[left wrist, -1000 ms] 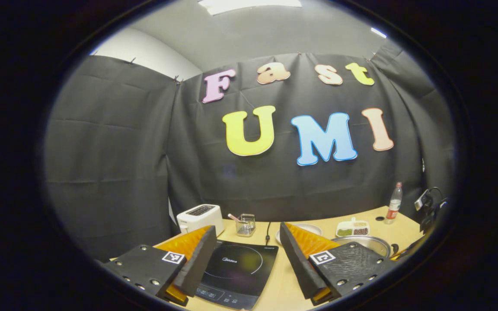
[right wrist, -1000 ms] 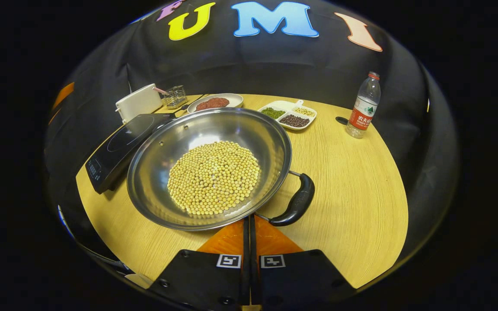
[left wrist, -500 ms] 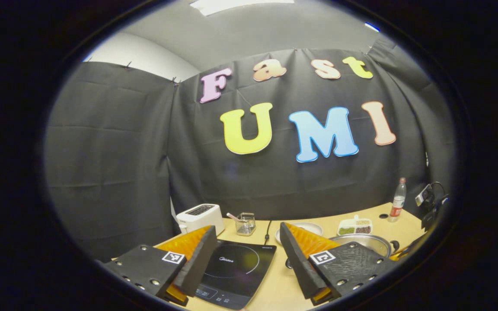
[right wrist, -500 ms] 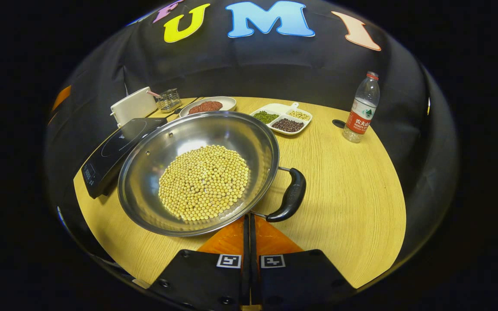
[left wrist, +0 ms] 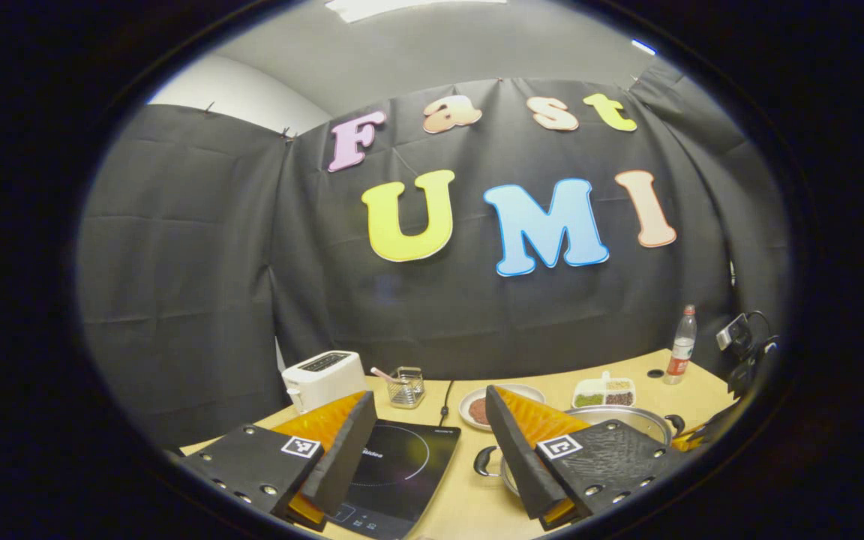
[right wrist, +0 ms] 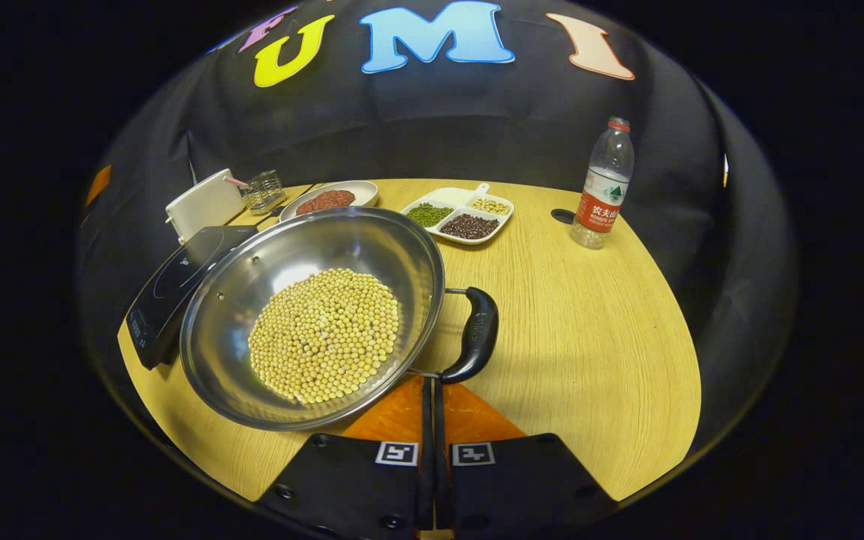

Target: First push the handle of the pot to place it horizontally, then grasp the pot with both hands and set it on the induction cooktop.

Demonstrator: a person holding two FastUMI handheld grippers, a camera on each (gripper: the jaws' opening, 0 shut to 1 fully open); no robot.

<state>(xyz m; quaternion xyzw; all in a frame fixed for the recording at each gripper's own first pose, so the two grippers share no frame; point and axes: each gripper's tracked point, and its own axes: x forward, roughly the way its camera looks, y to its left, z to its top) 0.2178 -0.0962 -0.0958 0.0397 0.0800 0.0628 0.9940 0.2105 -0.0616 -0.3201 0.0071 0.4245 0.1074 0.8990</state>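
Right gripper view: right tongs [right wrist: 432, 390] clenched, tip against pot [right wrist: 312, 315] handle [right wrist: 475, 334], pushing it level; left tongs [left wrist: 424, 442] released; next, two-sided grasp.

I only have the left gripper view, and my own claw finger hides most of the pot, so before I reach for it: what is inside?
Observer: The pot holds a layer of soybeans covering its bottom.
Operator: And where is the right claw?
Observer: The right claw is shut, with its tips at the near end of the pot's black handle. It looks to be against the handle, not gripping it.
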